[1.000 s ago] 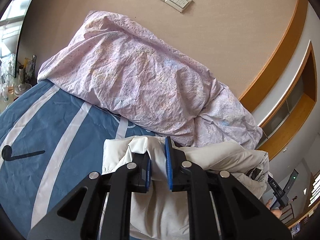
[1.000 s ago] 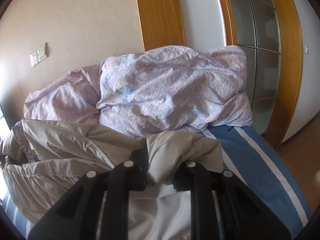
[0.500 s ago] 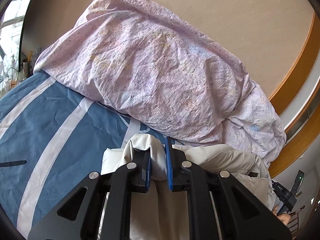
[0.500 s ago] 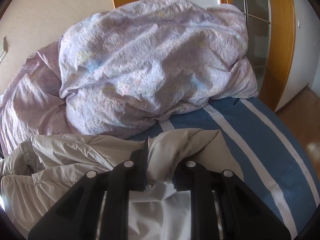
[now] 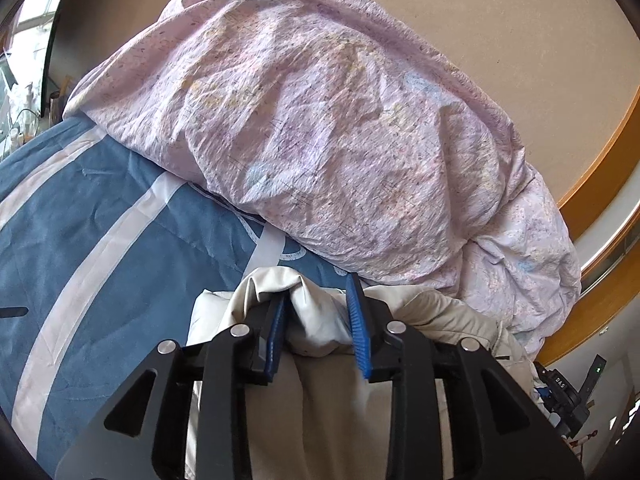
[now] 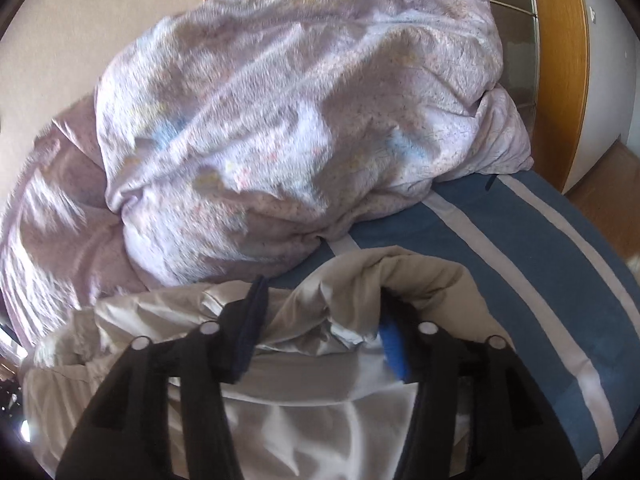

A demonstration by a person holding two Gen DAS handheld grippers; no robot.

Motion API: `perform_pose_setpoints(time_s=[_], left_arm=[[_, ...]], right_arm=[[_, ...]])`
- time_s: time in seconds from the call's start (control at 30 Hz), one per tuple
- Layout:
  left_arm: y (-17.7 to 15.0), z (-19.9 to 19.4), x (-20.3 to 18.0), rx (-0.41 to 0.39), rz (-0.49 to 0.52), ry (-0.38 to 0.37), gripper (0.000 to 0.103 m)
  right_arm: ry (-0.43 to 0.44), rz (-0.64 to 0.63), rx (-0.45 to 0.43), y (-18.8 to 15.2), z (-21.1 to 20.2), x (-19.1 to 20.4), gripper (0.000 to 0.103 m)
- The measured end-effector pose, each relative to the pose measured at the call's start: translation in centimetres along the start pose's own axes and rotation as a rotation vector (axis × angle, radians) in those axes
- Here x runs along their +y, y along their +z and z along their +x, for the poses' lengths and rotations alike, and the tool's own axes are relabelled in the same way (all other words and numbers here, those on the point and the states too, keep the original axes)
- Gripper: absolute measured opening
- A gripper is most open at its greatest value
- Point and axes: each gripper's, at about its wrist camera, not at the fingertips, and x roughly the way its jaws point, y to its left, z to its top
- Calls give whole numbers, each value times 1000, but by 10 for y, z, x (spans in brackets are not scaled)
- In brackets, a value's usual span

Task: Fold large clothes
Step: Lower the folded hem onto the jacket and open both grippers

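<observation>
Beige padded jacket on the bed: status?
Left gripper, right gripper: jaws opening, fabric between them. Beige padded jacket down on blue striped bedspread. Crumpled lilac duvet just beyond.

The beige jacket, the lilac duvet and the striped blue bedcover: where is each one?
Beige jacket [image 5: 316, 320]: left wrist view, on the bunched fold between the fingers.
Lilac duvet [image 5: 320, 120]: left wrist view, on its crumpled middle.
Striped blue bedcover [image 6: 520, 248]: right wrist view, on a bare blue band.

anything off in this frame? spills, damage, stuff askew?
No spills or damage. Only mess: the pink duvet heaped crumpled at the far end of the striped blue bedcover, and the beige jacket bunched between both grippers' opening jaws.
</observation>
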Motion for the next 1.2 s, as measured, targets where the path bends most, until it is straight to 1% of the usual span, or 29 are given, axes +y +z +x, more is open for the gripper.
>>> perform_pose_setpoints(time_s=[0.03,0.07,0.1,0.13,0.17,0.2,0.23,0.27,0.3,0.4,0.43,0.5,0.57,0.63,0.7,0.8,0.93,1.0,1.2], left_arm=[[1,-3,-2,-1,2,-11,44],[1,-7,-4,-8,8,-30,53],[1,-11,-7,-25,18,-39,83],[1,-21,-11,-74,38,-36,98],[0,-32,-16,-128,70,-29,100],[1,-38,-21,-157,103,-29,100],[1,-44,-27,-171,138,-17,100],[0,-49,-32,-175,159,-12,100],[-3,-53,-37,-174,178,-16,100],[-24,-62,-54,-158,247,-33,100],[-33,-64,-58,-148,270,-42,100],[-54,-64,-66,-122,310,-55,100],[-74,-62,-74,-101,357,-54,100],[-85,-57,-79,-95,400,-33,100],[-88,-49,-81,-105,432,17,100],[-87,-31,-80,-102,440,76,100],[-84,-7,-78,-101,443,163,100],[-80,2,-74,-100,428,205,99],[-62,23,-61,-105,368,284,98]], right_arm=[[12,2,-18,1,-5,1,60],[22,-1,-37,1,-11,1,64],[38,-14,-65,1,-18,3,69],[45,-29,-91,1,-25,6,72],[39,-51,-133,0,-34,9,79],[15,-84,-199,-1,-46,13,85],[-7,-112,-258,-2,-57,17,85],[-20,-139,-291,-3,-66,20,85],[-22,-176,-300,-6,-72,26,85],[27,-271,-270,-21,-80,38,83],[56,-312,-238,-32,-81,45,82],[86,-359,-193,-49,-81,52,82],[80,-393,-166,-63,-77,58,82],[33,-414,-151,-73,-70,58,82],[-12,-408,-141,-75,-60,54,81],[-37,-392,-107,-74,-45,51,78],[-84,-422,-71,-75,-21,58,78],[-110,-428,-58,-75,-11,62,78],[-149,-400,-19,-69,14,62,77]])
